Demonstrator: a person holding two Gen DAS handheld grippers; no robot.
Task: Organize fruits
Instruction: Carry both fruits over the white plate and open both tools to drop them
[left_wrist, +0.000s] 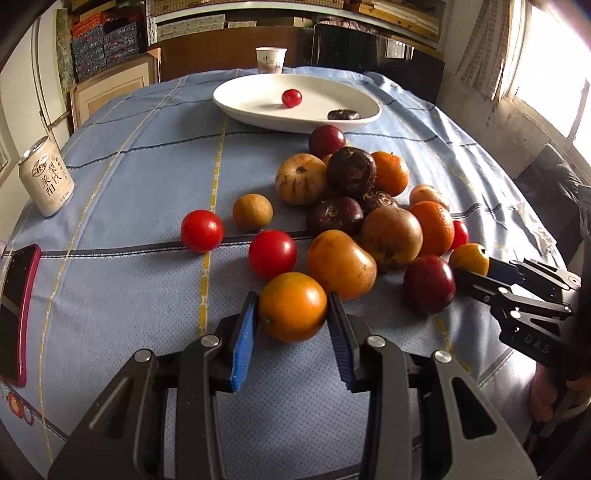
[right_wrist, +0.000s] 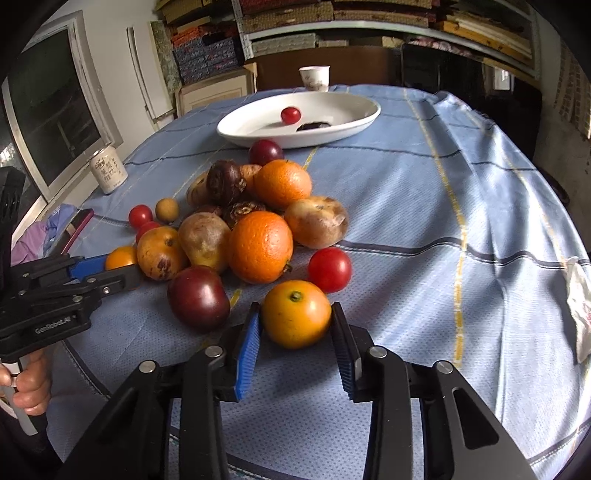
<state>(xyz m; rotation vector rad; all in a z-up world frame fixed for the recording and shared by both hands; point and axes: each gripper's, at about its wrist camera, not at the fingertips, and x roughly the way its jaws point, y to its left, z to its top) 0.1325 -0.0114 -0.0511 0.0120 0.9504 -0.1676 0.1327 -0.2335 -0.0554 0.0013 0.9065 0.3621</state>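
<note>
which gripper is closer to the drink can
Left. The left gripper, closed on an orange-yellow fruit, sits on the pile's side facing the drink can. The right gripper works the pile's far side from it, gripping another small orange fruit.

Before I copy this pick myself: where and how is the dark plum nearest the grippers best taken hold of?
Grip the dark plum across its widest middle, jaws on its two rounded sides, coming from the near, open table edge. It's smooth and round, so a grip off the middle would likely slip. The orange and pear crowd its far side.
</note>
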